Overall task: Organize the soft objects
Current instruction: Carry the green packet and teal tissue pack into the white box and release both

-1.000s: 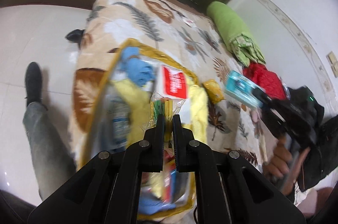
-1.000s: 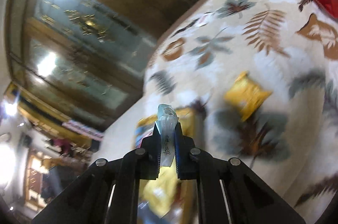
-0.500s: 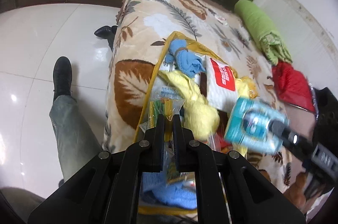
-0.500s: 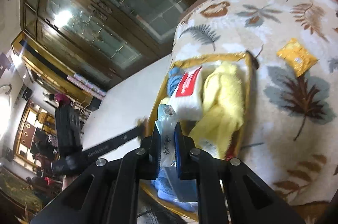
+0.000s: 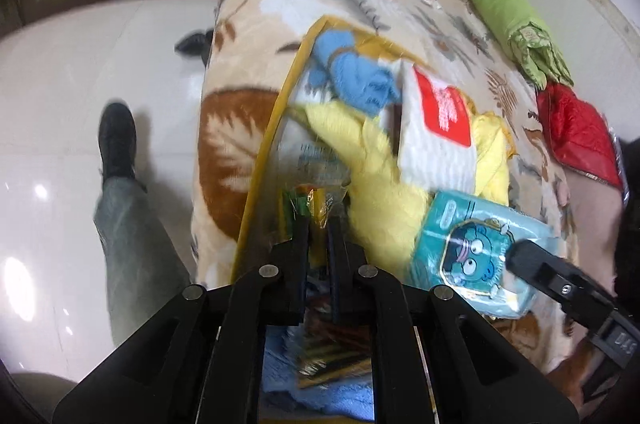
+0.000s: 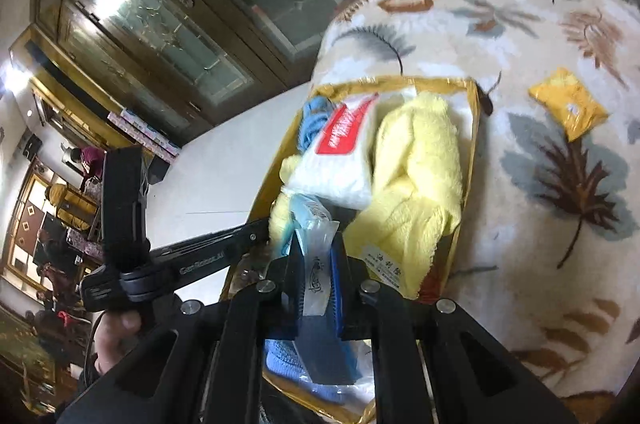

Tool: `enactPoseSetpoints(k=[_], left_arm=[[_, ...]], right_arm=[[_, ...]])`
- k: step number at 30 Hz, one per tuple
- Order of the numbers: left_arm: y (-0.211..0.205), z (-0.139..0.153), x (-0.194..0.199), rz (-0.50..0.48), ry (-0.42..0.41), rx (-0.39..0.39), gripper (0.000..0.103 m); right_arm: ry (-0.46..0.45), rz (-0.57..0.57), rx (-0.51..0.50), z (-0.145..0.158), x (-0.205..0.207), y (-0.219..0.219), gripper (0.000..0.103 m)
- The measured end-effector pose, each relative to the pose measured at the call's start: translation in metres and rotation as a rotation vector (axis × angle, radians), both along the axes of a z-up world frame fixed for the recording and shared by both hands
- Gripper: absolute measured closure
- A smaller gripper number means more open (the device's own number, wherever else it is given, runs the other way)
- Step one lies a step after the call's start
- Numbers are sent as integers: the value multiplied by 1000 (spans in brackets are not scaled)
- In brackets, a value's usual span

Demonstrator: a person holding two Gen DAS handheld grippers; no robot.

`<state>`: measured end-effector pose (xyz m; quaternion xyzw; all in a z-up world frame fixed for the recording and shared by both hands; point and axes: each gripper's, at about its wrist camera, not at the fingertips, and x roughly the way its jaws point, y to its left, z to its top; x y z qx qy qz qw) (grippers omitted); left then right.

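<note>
My left tongs [image 5: 318, 224] pinch the bag's flap [image 5: 316, 202]; right tongs [image 6: 316, 248] clutch a tissue pack [image 5: 472, 256], which could snag the rim.

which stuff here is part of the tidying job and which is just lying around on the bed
In the job:
- yellow-trimmed clear bag
- yellow towel in it
- blue cloth in it
- white pack with red label in it
- teal tissue pack, held by the right hand-held gripper
- crinkly wrapper, pinched by the left hand-held gripper
- yellow packet, loose on the blanket

Lying about:
- green bedding roll
- red jacket
- leaf-print blanket
</note>
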<state>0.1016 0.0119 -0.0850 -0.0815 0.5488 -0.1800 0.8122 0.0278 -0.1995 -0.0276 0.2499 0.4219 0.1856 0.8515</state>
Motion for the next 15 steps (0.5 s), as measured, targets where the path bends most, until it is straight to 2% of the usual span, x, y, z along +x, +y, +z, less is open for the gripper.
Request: enactPoseSetpoints(k=[4,5,6,7,8,9,10,15], left_arm=[[10,0,1,32,28,-63,96],[13,2,1,38,31,-78,91],[14,3,0,41,33,-85,77],[15,4,0,46,33,-90,69],[16,6,-3,50,19,-104,66],[16,8,-5,54,7,-109,65],[16,11,-7,55,-6,-109,64],[21,29,-17,84,-114,-120,64]], right_arm=[[-22,-14,-6,2,-5,-2,89],[-19,-12,14,1,-5,-4,89],[-14,-7,41,0,-6,-6,87],[-10,-7,57,0,-7,-8,78],[-6,-9,67,0,-8,-10,73],[-10,-16,72,1,-10,-12,63],[-21,-21,77,3,-13,-14,59],[-62,-33,126,13,-26,-31,58]])
